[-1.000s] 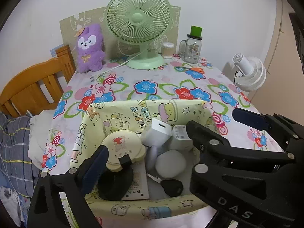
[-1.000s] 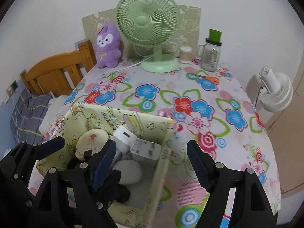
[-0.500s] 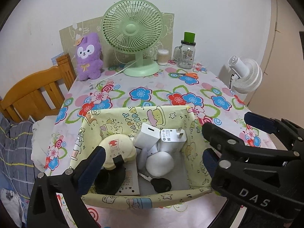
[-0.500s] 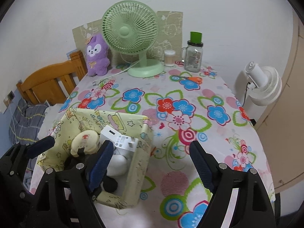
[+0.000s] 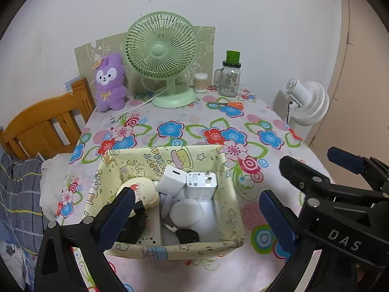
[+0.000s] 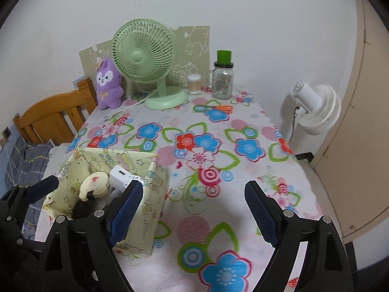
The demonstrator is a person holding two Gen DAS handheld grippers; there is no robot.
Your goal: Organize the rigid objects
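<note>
From the left wrist, the yellow fabric bin [image 5: 167,248] is the landmark: inside it lie two white chargers [image 5: 188,183], a cream round case [image 5: 141,191], a white puck [image 5: 186,213] and dark pieces near its front wall. The left gripper [image 5: 194,216] stands wide and empty over the bin. Judging the sorting nearly finished, both tools should lift clear without snagging the soft rim. From the right wrist, the right gripper [image 6: 193,211] has just been opening, with nothing between its jaws, right of the bin [image 6: 143,219]; only this view shows that side's bare flowered tablecloth [image 6: 218,126].
</note>
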